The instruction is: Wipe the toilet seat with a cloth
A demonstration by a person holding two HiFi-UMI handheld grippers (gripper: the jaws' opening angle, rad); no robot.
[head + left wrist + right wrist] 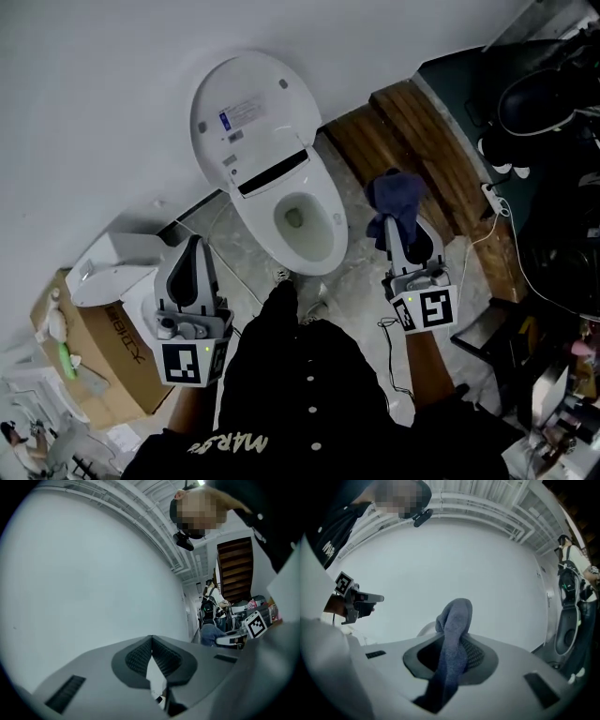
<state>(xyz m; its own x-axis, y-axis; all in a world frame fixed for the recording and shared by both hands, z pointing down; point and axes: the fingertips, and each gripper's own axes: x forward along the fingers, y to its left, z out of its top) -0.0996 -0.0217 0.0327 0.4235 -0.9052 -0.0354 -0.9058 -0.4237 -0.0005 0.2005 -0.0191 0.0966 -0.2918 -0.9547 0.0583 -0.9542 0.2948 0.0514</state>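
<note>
The cloth (394,192), dark blue and of a fleecy kind, is pinched between the fingers (477,654) of the right gripper (394,228). In the head view it hangs in the air at about 3 o'clock from the toilet bowl (305,225), near it but not touching. A bunched part of it stands above the fingertips, and the rest falls down between them. It looks light and very soft, so I think it will fold and slide under pressure instead of pushing flat. It may be better to take it near the middle of the bunch, with enough fabric free at the tip to lie on the surface. The toilet seat (330,202) is smooth, hard and white, and the lid (246,108) is raised against the wall at 12 o'clock. The ring round the bowl seems to be down, but from this steep angle I am not fully sure. The left gripper (192,246) is at about 8 o'clock from the bowl. Its fingers (136,659) are closed tip to tip, with nothing between them.
</note>
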